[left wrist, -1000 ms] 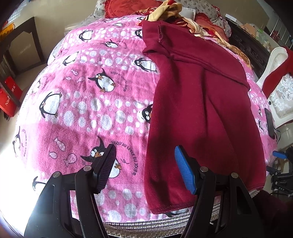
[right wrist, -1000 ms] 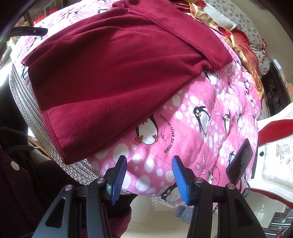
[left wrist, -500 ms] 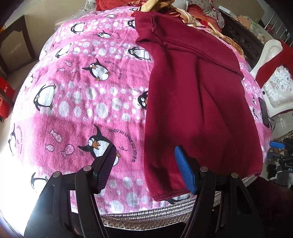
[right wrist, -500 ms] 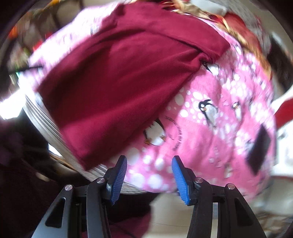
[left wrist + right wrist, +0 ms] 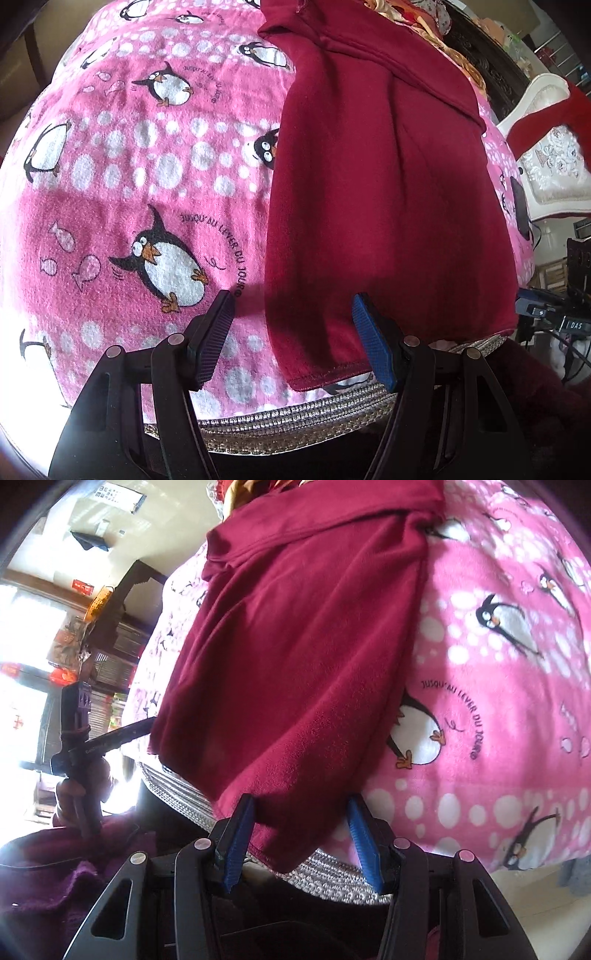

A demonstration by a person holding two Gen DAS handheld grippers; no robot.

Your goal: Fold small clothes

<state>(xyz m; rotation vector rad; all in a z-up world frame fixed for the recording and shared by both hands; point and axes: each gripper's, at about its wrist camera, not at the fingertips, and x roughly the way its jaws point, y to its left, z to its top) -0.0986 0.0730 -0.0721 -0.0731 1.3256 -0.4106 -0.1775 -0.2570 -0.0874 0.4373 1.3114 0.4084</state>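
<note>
Both claws released, left gripper point(image 5: 293, 339) and right gripper point(image 5: 301, 843) straddling the maroon garment's point(image 5: 384, 206) near hem corners; a shallow bite risks snagging the penguin blanket point(image 5: 122, 192) beneath too.

Your dark red garment point(image 5: 384, 206) is soft, matt fleece-like cloth with a short nap and a stitched hem. Beneath it, the pink penguin blanket point(image 5: 122, 177) shows a fuzzy, towel-like pile, also matt. The woven mat point(image 5: 295, 421) at the bed edge looks coarse and ribbed, possibly straw, though the view is dim. Your left gripper point(image 5: 291, 339) and right gripper point(image 5: 301, 843) have smooth black plastic arms, dull metal rivets and finely ridged pads point(image 5: 364, 843) in blue.
</note>
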